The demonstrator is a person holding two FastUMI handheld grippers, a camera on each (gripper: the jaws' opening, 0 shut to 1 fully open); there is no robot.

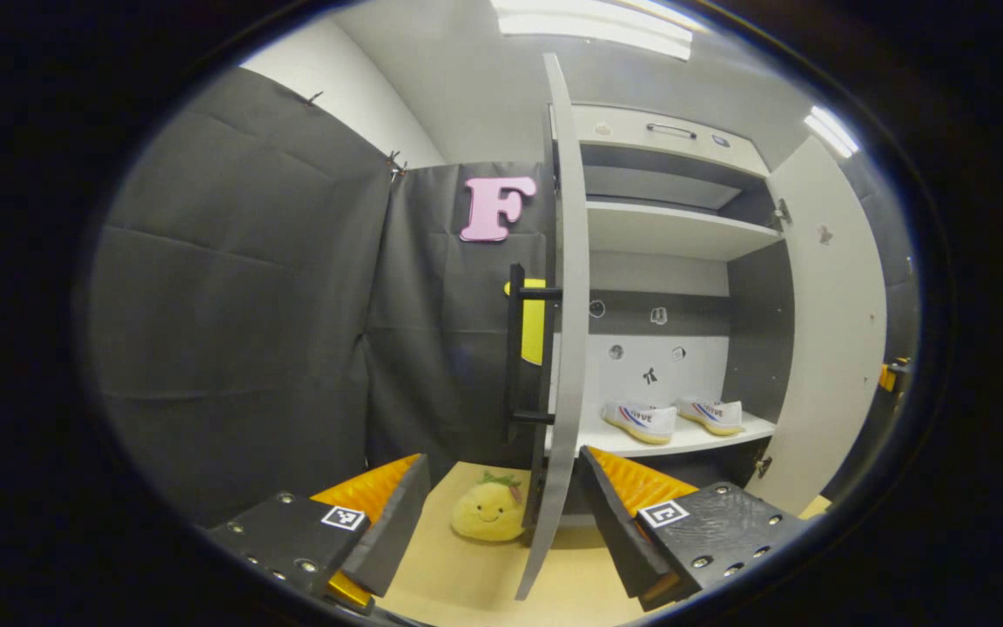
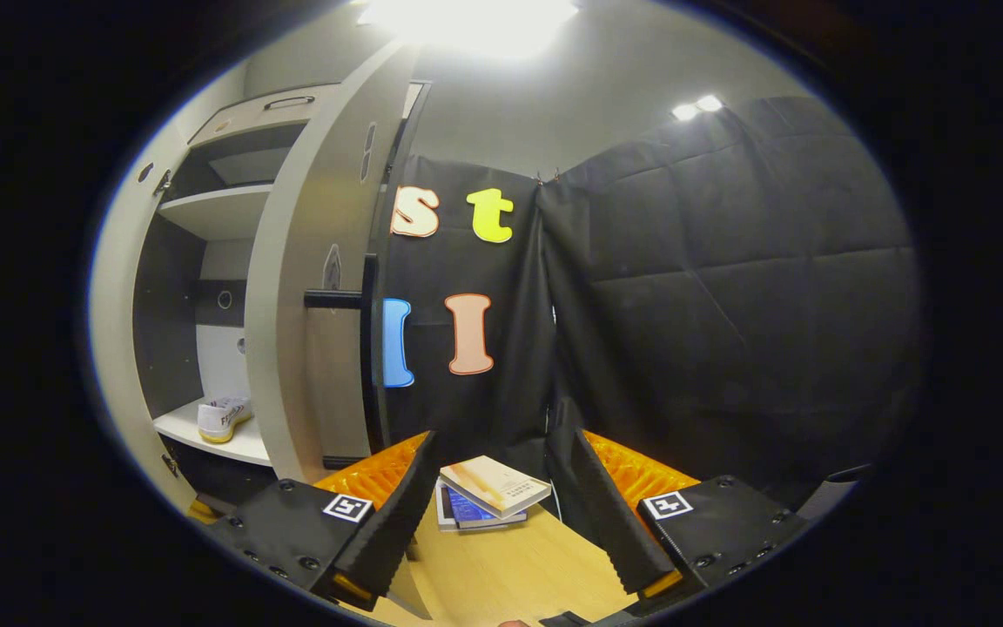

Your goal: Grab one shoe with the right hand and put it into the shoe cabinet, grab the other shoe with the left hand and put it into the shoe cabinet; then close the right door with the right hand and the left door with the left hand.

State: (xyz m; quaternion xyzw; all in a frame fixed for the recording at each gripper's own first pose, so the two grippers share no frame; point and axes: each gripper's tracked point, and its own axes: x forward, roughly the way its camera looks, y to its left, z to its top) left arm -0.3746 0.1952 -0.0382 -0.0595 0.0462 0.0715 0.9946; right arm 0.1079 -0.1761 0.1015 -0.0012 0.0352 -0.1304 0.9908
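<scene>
Two white shoes with yellowish soles (image 1: 641,421) (image 1: 712,414) sit side by side on the lower shelf of the white shoe cabinet (image 1: 684,231). One shoe (image 2: 223,418) is seen in the right gripper view. The left door (image 1: 564,313) stands open edge-on, its black bar handle (image 1: 519,348) facing left. My left gripper (image 1: 501,514) is open, the door's lower edge between its fingers without touching. The right door (image 2: 310,287) is open with a black handle (image 2: 366,300). My right gripper (image 2: 493,514) is open and empty, to the right of that door.
A yellow plush toy (image 1: 488,511) lies on the wooden floor by the left door's foot. Two stacked books (image 2: 488,492) lie on the wooden surface ahead of my right gripper. Black cloth walls close in on both sides.
</scene>
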